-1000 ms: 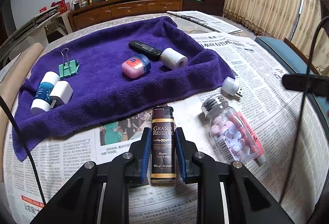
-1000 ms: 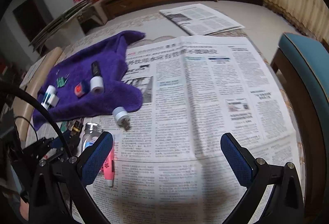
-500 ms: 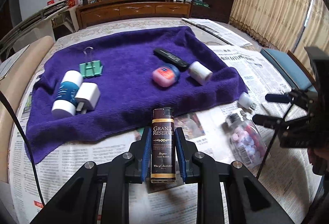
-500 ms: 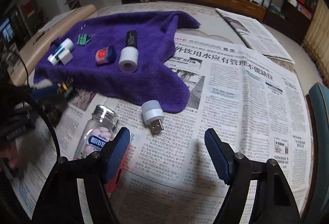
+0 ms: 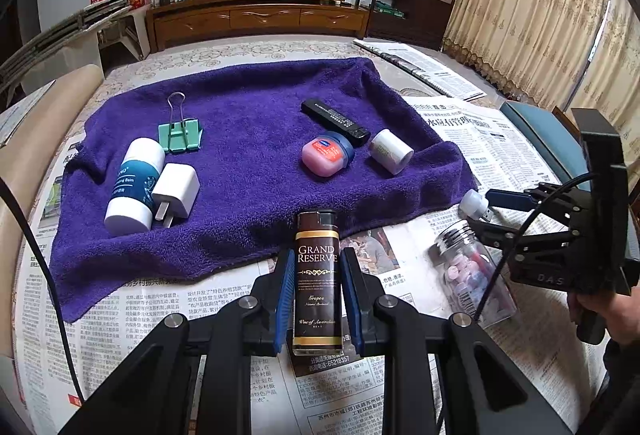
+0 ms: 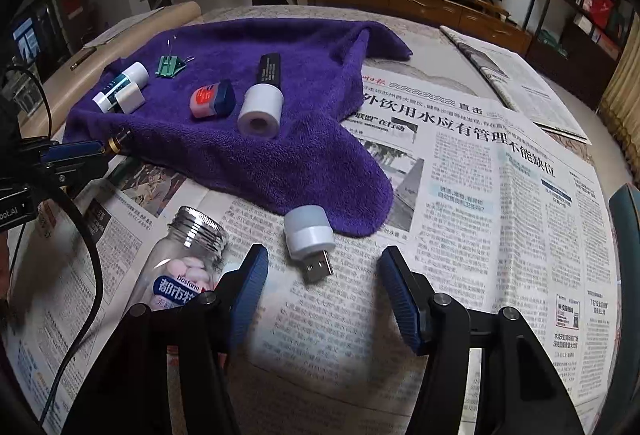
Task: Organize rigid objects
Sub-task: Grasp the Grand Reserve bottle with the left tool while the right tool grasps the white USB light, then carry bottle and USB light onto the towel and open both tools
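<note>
Left wrist view shows your left gripper (image 5: 317, 289) clamped on the brown lighter (image 5: 317, 277) at the purple towel's (image 5: 248, 159) near edge. Your right gripper (image 6: 324, 285), fingers wide and empty, frames the USB night light (image 6: 309, 235); closing off-centre could roll it into the pill bottle (image 6: 188, 267).
</note>
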